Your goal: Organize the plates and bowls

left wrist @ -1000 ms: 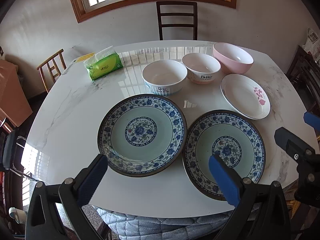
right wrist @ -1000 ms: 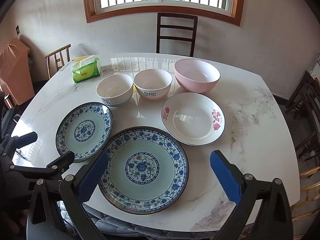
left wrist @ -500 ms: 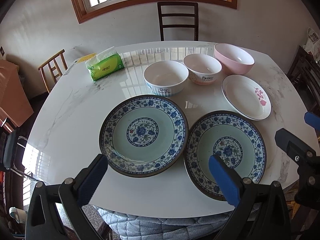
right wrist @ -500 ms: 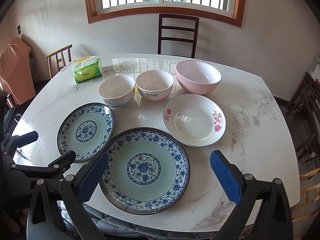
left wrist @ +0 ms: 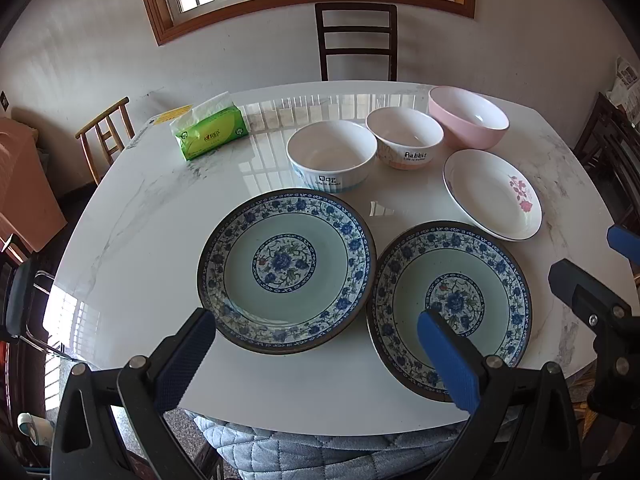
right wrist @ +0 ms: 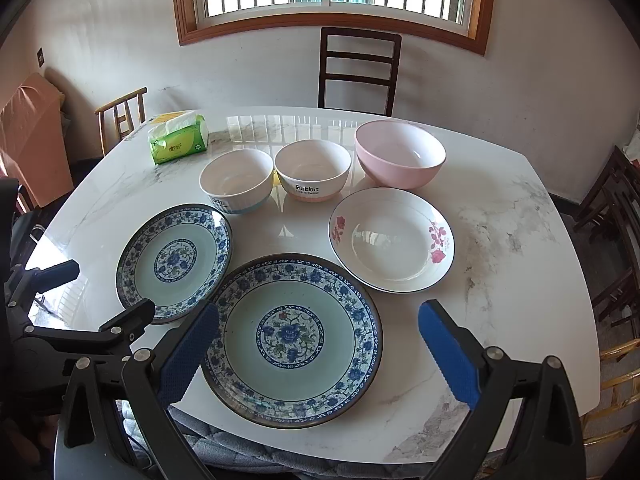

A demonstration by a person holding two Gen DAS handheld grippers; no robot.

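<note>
Right wrist view: both grippers' jaws gape wide, holding nothing, above plates [right wrist: 294, 336].

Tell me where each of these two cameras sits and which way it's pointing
Left wrist: on the open left gripper, above the table's near edge, facing the window; centred on the left blue plate; the right gripper shows at right.
Right wrist: on the open right gripper, same heading, centred on the right blue plate; the left gripper shows at left.
Shared: both blue plates, flowered plate, three bowls, tissue pack.
</note>
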